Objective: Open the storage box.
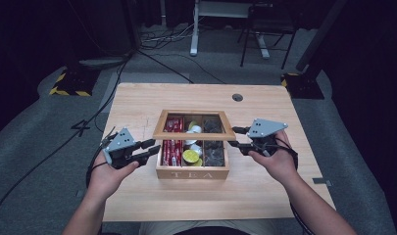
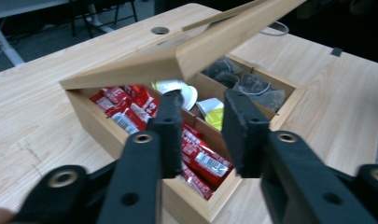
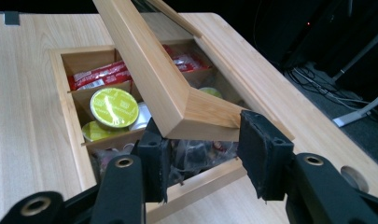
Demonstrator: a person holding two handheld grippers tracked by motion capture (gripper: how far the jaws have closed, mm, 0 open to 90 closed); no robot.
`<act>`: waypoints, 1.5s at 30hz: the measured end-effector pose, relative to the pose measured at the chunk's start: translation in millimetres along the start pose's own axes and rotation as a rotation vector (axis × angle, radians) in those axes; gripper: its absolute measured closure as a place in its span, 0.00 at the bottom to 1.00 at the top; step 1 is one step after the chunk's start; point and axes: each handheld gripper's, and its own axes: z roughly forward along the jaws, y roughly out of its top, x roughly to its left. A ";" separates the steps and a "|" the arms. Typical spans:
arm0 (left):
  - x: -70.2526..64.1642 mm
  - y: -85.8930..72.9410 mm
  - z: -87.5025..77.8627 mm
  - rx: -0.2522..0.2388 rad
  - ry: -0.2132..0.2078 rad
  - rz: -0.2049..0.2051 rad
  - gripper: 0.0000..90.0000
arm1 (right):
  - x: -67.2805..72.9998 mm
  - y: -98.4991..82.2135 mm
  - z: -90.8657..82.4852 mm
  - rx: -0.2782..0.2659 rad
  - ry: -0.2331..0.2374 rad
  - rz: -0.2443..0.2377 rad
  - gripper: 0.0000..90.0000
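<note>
At table centre, a wooden tea box (image 1: 192,172) is set with its lettered front toward the person. Its glazed lid (image 1: 193,134) is raised off level, long axis running left to right. Compartments are filled thus: red sachets (image 1: 172,146) left, yellow-topped capsules (image 1: 191,156) middle, dark tea bags (image 1: 213,152) right. The lid's right corner is bracketed by the right gripper (image 1: 236,138), jaws parted, contact not discernible. The left gripper (image 1: 154,149) is held just beside the box's left wall, jaws apart, grasping nothing.
</note>
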 end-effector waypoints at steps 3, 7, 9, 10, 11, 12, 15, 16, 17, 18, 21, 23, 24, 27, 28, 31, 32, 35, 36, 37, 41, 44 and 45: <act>2.4 -5.3 1.0 0.014 0.030 0.009 0.58 | -6.3 5.5 -1.4 -0.013 0.003 0.002 0.63; 5.2 -11.4 0.9 0.024 0.030 -0.007 0.53 | -15.0 12.8 -2.7 -0.030 0.005 0.018 0.64; 5.6 -13.8 0.3 0.025 0.032 -0.020 0.51 | -19.3 15.2 -2.8 -0.038 0.011 0.030 0.64; 6.4 -15.0 -0.2 0.028 0.035 -0.016 0.49 | -21.5 16.3 -2.8 -0.042 0.016 0.037 0.65; 6.5 -16.8 -0.1 0.029 0.037 -0.017 0.48 | -24.0 17.6 -2.8 -0.046 0.019 0.041 0.65; 6.6 -18.0 0.1 0.029 0.039 -0.013 0.46 | -27.0 19.7 -2.9 -0.049 0.023 0.048 0.65; 7.4 -22.8 1.7 0.044 0.043 -0.002 0.44 | -33.2 25.4 -3.0 -0.050 0.023 0.049 0.66; 7.9 -24.2 2.2 0.047 0.044 -0.002 0.44 | -35.3 27.7 -3.2 -0.048 0.021 0.047 0.67; 8.5 -25.5 2.6 0.050 0.043 -0.005 0.44 | -37.6 30.0 -3.1 -0.048 0.021 0.048 0.67; 8.5 -25.5 2.6 0.050 0.043 -0.005 0.44 | -37.6 30.0 -3.1 -0.048 0.021 0.048 0.67; 11.5 -29.3 2.5 0.052 0.049 -0.010 0.43 | -48.9 37.1 -1.7 -0.065 0.028 0.070 0.67; 12.6 -30.6 2.4 0.053 0.053 -0.012 0.42 | -54.3 39.9 -0.7 -0.068 0.030 0.091 0.67; 12.6 -31.6 2.7 0.054 0.053 -0.015 0.42 | -56.2 41.1 -0.2 -0.071 0.028 0.101 0.67; 11.9 -32.7 3.3 0.055 0.051 -0.015 0.41 | -62.8 46.2 2.6 -0.081 0.006 0.116 0.67; 11.5 -33.2 3.7 0.055 0.046 -0.012 0.41 | -64.9 48.4 4.2 -0.080 -0.004 0.111 0.68; 13.1 -33.0 3.8 0.051 0.047 -0.011 0.41 | -69.5 54.1 8.0 -0.076 -0.011 0.103 0.69; 14.1 -32.8 3.8 0.049 0.046 -0.014 0.41 | -71.2 56.4 9.2 -0.075 -0.017 0.097 0.69; 17.5 -32.7 4.5 0.041 0.051 -0.020 0.41 | -76.2 63.4 11.3 -0.070 -0.040 0.082 0.70; 17.9 -32.8 5.4 0.039 0.050 -0.027 0.41 | -78.2 65.2 12.2 -0.069 -0.048 0.078 0.70; 18.3 -32.8 6.1 0.040 0.053 -0.022 0.41 | -80.2 66.7 12.9 -0.068 -0.051 0.079 0.70; 15.0 -33.2 8.2 0.047 0.044 -0.015 0.41 | -89.4 70.8 16.5 -0.075 -0.066 0.088 0.70; 12.4 -32.7 8.5 0.048 0.037 -0.004 0.40 | -94.5 72.5 18.9 -0.080 -0.074 0.097 0.70; 12.1 -32.9 8.5 0.046 0.036 -0.008 0.40 | -100.0 74.4 21.7 -0.084 -0.080 0.119 0.70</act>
